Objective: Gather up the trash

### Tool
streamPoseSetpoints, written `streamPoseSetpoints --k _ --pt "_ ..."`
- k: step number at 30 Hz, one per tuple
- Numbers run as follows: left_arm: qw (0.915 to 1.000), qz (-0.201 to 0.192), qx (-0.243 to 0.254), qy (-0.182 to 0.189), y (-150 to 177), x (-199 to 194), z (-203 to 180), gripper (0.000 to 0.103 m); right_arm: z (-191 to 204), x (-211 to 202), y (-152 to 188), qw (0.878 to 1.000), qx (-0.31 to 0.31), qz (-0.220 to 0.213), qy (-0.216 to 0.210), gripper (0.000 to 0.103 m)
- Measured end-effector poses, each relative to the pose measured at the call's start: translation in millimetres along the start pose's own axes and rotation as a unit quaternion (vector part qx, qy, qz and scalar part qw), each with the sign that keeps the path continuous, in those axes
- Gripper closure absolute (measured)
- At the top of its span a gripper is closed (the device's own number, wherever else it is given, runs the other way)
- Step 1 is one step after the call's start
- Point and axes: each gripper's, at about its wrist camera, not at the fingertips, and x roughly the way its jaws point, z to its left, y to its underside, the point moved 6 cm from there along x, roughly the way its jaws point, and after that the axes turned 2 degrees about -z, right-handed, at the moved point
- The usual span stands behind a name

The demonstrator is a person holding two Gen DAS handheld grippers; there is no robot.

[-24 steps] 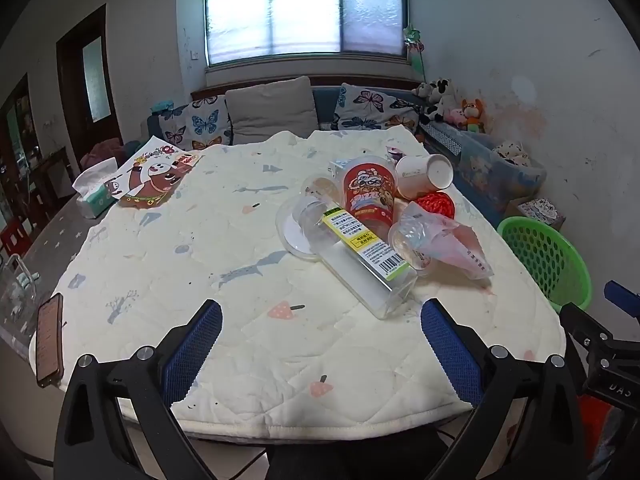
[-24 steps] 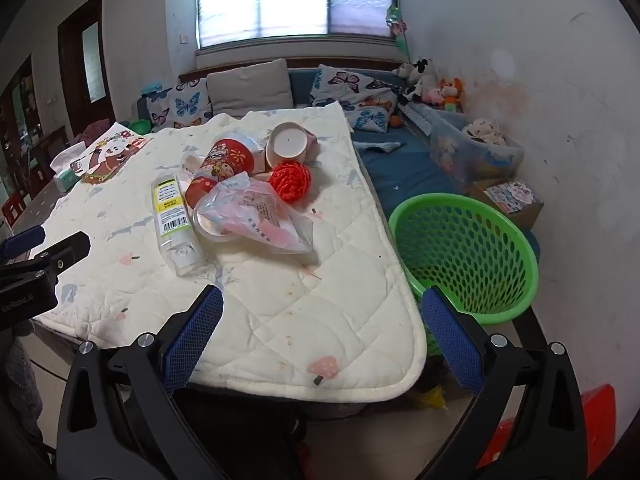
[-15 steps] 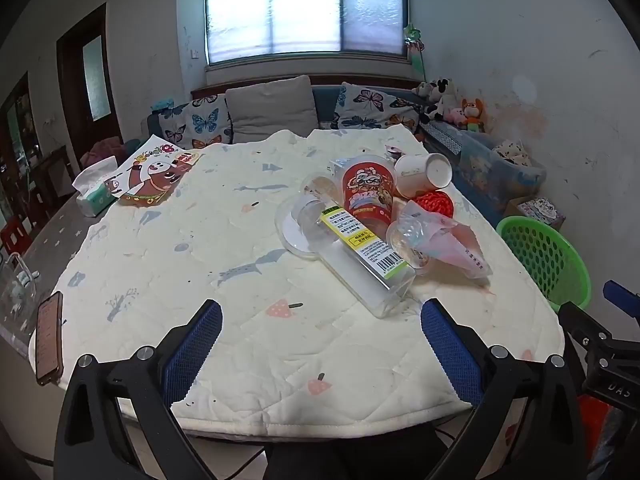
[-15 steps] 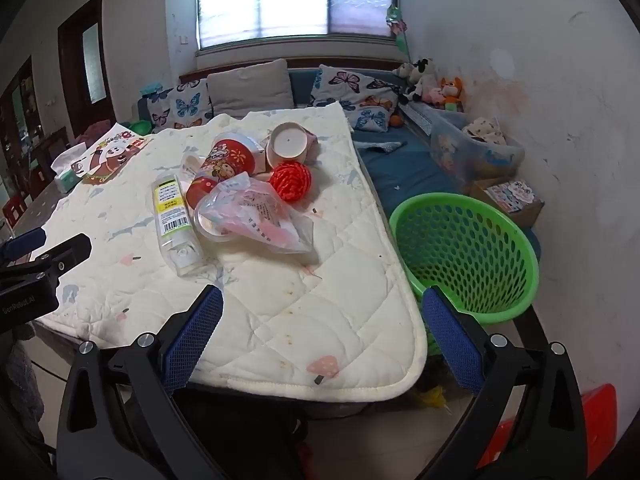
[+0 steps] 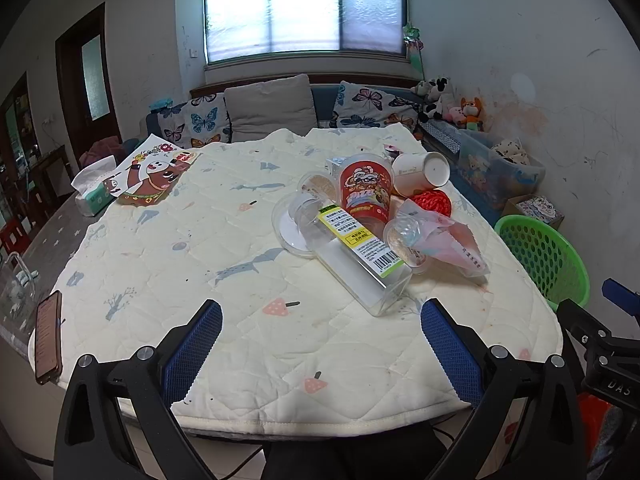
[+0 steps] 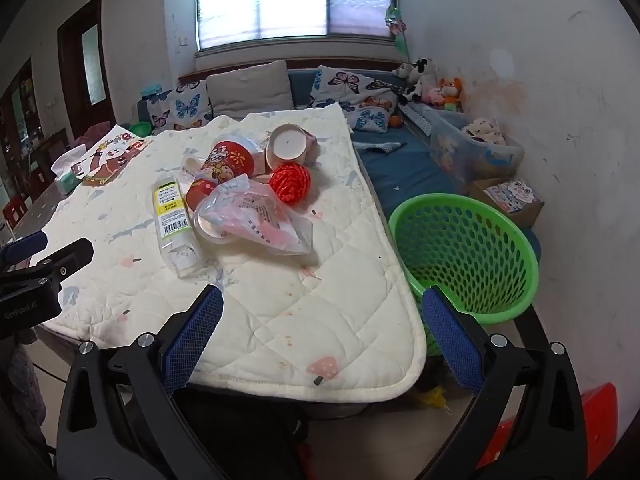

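— Where did you have the two grippers?

— I held both tilted down over the near edge of the table [image 5: 132, 240]. My left gripper [image 5: 322, 354] was spread wide with nothing between the blue pads [image 5: 192, 354]; only the quilt lay under them. My right gripper [image 6: 322, 350] was just as wide and also empty, over the table's near right corner.

— And the trash?

— All ahead of the fingers, none touched. From the left gripper the pile sat ahead and to the right: a clear bottle [image 5: 352, 256] lying on its side nearest, a red cup [image 5: 366, 194] behind it, a plastic bag [image 5: 444, 240] to its right, a red ball [image 5: 432, 202] and a tipped paper cup [image 5: 420, 172] farther back. From the right gripper the same pile lay ahead and to the left.

— The basket?

— The green basket [image 6: 468, 256] stood on the floor beside the table, just ahead of my right gripper's right finger. I could see my right gripper at the left view's right edge.
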Motion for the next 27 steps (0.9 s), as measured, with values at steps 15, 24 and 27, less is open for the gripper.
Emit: streamPoseSetpoints --k 15,24,27 --pt "1.0 0.004 0.0 0.0 -5.2 2.4 -1.1 0.006 1.7 1.5 0.0 1.0 0.0 0.002 -0.001 0.004" --pt "1.0 0.005 0.0 0.0 -4.9 2.7 -1.0 0.006 2.5 6.0 3.2 1.0 0.002 0.004 -0.002 0.004" --pt "1.0 0.006 -0.001 -0.001 -3.5 3.6 -1.3 0.006 3.2 7.0 4.9 1.0 0.002 0.004 -0.002 0.004"
